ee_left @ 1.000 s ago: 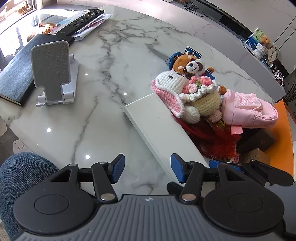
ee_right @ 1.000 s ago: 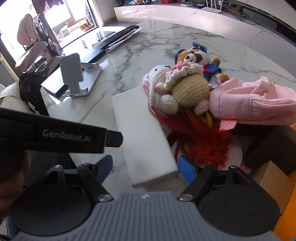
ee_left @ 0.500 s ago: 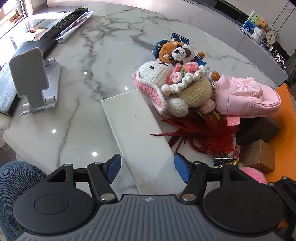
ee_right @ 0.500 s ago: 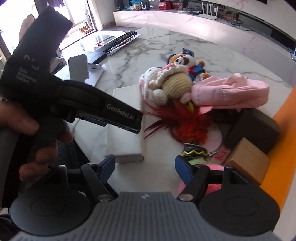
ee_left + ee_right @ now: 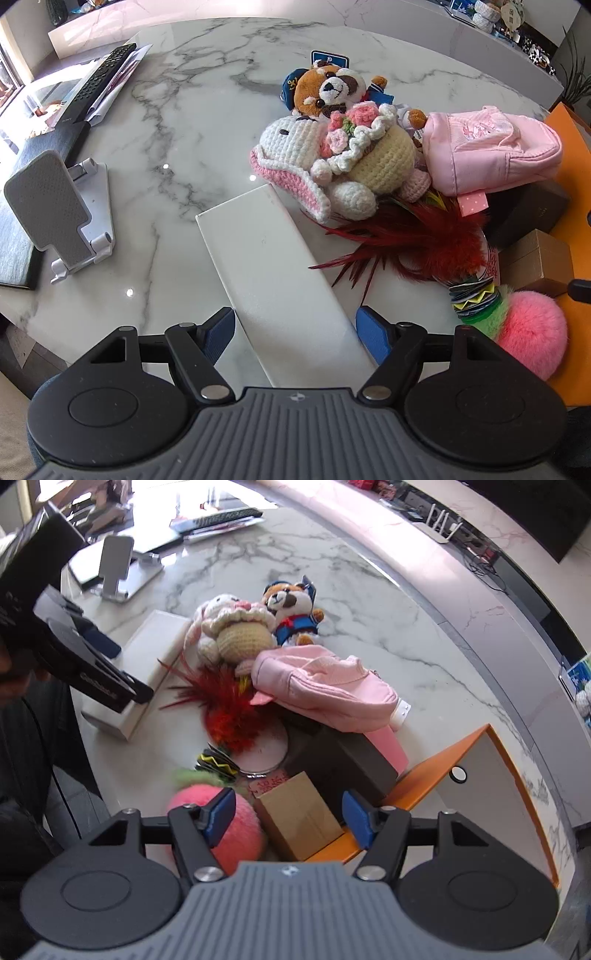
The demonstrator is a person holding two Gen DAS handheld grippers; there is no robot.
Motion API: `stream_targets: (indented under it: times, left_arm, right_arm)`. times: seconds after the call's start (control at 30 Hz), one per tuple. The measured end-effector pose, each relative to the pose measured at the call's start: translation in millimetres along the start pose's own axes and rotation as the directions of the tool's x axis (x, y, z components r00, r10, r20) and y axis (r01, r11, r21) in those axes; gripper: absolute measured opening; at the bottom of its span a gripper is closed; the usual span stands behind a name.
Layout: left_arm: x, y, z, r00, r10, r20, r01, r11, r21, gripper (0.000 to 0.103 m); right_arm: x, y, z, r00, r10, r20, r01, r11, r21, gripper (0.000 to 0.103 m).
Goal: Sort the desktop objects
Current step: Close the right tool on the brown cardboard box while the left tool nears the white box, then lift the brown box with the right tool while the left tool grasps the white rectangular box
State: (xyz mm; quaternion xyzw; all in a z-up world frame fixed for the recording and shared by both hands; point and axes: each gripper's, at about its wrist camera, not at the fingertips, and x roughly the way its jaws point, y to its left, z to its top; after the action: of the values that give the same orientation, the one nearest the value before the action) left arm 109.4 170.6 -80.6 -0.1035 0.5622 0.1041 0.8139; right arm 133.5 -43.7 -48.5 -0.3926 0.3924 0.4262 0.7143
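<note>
Straddling the long white box with its blue-padded jaws spread wide and nothing yet gripped, the left gripper looks ready to pinch that box across its narrow width; a good grasp would probably lower the pads evenly onto the two long sides near the close end, since the smooth, rigid lid offers little friction and a skewed squeeze could let the far end swing toward the toys. The marble table, glossy and grey-veined, carries everything, and the orange tray with its pale liner sits at its right edge, a likely destination for the sorting. The right gripper hangs with its jaws equally wide and empty above a small tan cardboard box, which stands square-edged against a matte dark brown box; closing there should take the flat opposite faces and avoid the fluffy pink pompom just beside the left pad. A soft pink cloth cap slumps over the dark box, a crocheted bunny doll with a frilled cream body leans on a plush red panda, and a spray of stiff red feathers fans between them. Well apart stand a grey-padded phone stand and a black remote control.
</note>
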Motion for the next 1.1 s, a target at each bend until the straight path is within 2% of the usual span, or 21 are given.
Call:
stream_targets:
  times: [0.17,0.23,0.5,0.63,0.87,0.97,1.1]
  left_arm:
    - [11,9,3,0.999,-0.028,-0.027,0.026,0.997,-0.067,0.086]
    - [15,8,3,0.999,-0.022,-0.032,0.019,0.997,-0.075,0.086]
    - [16,14,-4,1.0,-0.025,-0.014,0.023,0.995,-0.1,0.081]
    - [11,26,-15,0.999,-0.045,0.001,0.045,0.99,-0.135,0.076]
    - [-10,33,-28,0.998,-0.036,0.056,0.044,0.987,-0.154,0.074]
    - [-23,31,-29,0.996,-0.038,0.086,0.05,0.99,-0.134,0.073]
    - [-24,31,-31,0.997,-0.034,0.072,0.042,0.991,-0.124,0.073]
  right_arm:
    - [30,-2,11,0.993,0.049,-0.108,-0.06,0.993,-0.106,0.06]
    - [40,-2,12,0.99,0.039,-0.138,-0.058,0.989,-0.136,0.06]
    - [64,-2,12,0.98,0.069,-0.186,-0.095,0.986,-0.138,0.058]
    - [62,0,10,0.984,0.059,-0.17,-0.083,0.987,-0.138,0.058]
    - [25,-1,9,0.998,0.021,-0.058,-0.027,0.994,-0.105,0.054]
    - [11,-4,10,1.0,0.017,-0.012,-0.018,0.997,-0.077,0.052]
    - [-1,-3,9,1.0,0.008,0.02,-0.007,0.999,-0.042,0.052]
